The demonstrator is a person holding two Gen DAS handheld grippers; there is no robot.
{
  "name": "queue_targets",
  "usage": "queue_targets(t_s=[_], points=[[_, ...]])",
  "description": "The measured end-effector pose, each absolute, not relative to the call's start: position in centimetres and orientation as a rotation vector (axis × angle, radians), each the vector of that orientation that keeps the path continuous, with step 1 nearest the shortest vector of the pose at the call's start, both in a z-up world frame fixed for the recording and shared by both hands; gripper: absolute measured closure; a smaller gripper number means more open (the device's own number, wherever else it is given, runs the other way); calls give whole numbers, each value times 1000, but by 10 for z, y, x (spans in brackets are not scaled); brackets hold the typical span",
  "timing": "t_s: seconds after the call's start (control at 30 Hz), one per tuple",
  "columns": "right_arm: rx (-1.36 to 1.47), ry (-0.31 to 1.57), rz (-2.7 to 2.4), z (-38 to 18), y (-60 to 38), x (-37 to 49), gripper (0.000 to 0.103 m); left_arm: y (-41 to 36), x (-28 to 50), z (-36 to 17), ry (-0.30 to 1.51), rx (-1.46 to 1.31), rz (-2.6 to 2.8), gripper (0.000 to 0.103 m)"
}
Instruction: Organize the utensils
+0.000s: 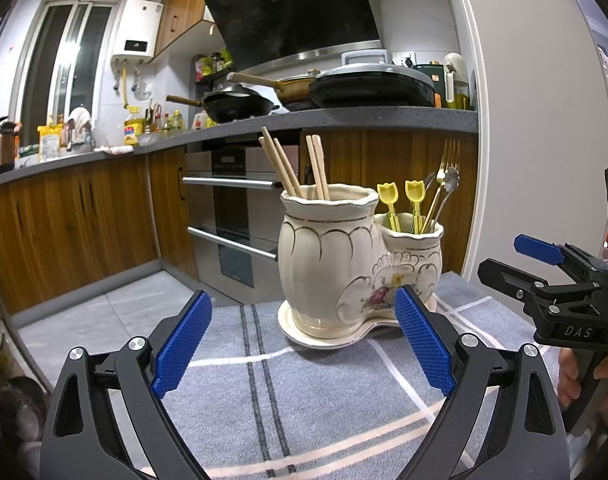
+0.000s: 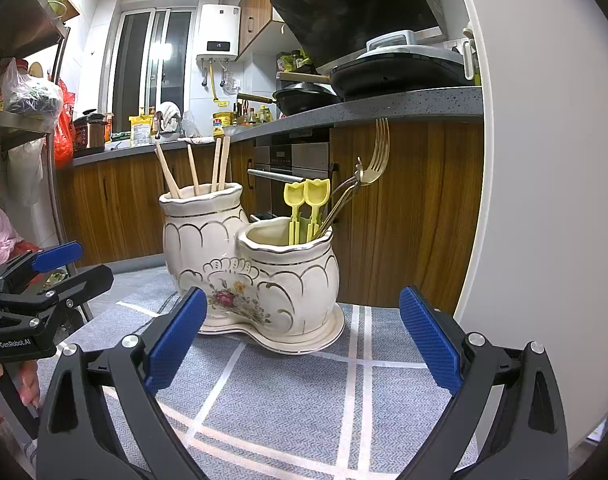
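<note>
Both tongs stood spread wide and held nothing: the left gripper [image 1: 304,340] and the right gripper [image 2: 304,340] hovered over the grey cloth [image 2: 295,400], short of the ceramic holder [image 2: 259,272]. Chopsticks [image 1: 295,170] filled its tall pot; yellow picks [image 2: 308,208] and forks [image 2: 368,160] the low one.

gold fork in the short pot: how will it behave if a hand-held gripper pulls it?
Gold fork looks like thin, polished metal: probably stiff, light and slippery. It leans past the short pot rim among other utensils, so pulling may drag the yellow picks.
</note>
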State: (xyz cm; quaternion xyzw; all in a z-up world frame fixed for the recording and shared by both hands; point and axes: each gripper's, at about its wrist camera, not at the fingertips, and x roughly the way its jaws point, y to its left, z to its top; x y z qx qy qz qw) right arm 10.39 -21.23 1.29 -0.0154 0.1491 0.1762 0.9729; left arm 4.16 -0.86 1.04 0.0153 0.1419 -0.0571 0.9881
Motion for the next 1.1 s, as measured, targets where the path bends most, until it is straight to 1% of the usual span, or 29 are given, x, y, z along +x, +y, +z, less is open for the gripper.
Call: queue_targets(t_s=[1.1], points=[[-32, 301, 356, 13, -212, 104, 7, -5, 42, 8, 288, 26, -95, 6]])
